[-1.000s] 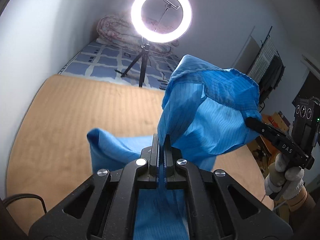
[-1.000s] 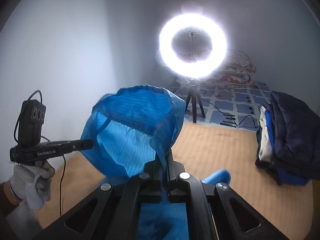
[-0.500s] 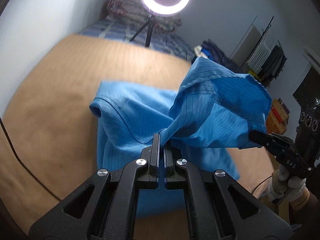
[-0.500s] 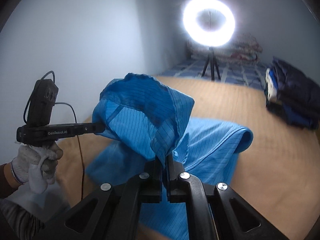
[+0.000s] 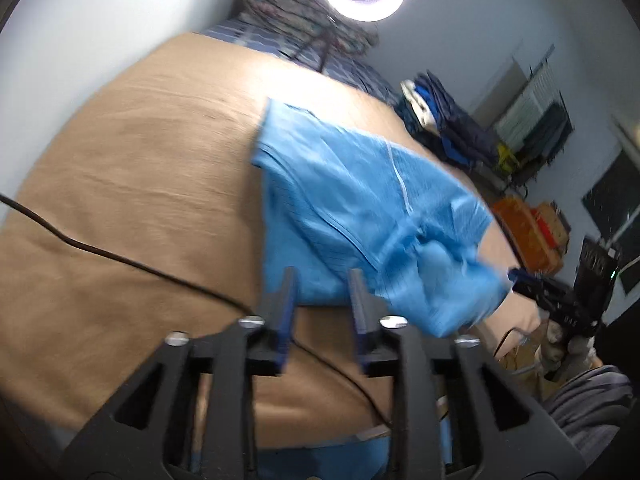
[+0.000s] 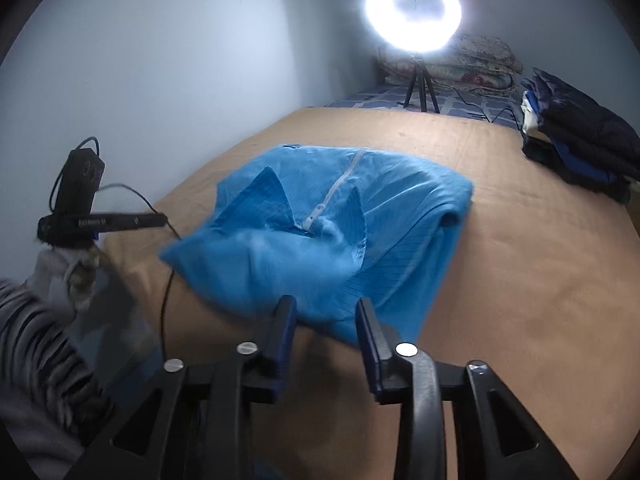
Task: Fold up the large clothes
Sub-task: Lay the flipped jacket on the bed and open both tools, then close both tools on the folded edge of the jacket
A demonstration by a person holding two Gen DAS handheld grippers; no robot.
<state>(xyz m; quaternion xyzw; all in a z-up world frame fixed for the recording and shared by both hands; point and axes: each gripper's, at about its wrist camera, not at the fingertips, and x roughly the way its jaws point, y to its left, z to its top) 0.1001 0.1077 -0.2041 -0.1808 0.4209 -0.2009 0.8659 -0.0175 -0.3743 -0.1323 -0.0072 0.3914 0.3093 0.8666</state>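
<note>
A large blue zip-front garment (image 5: 360, 208) lies folded over on the tan bed surface (image 5: 132, 184); in the right wrist view it (image 6: 320, 236) shows its collar and white zipper on top. My left gripper (image 5: 322, 280) is open and empty, just short of the garment's near edge. My right gripper (image 6: 326, 308) is open and empty, at the garment's near edge. Each gripper shows in the other's view: the right one (image 5: 560, 304) at the garment's right, the left one (image 6: 104, 222) at its left.
A stack of folded dark clothes (image 6: 576, 140) sits at the bed's far right. A ring light on a tripod (image 6: 414, 12) stands at the far end before rolled quilts (image 6: 464, 64). A black cable (image 5: 120, 260) crosses the bed near my left gripper.
Both grippers held the garment raised; they lowered it onto the bed, opened and let go. The garment now lies folded, and both grippers have pulled back toward the near edge.
</note>
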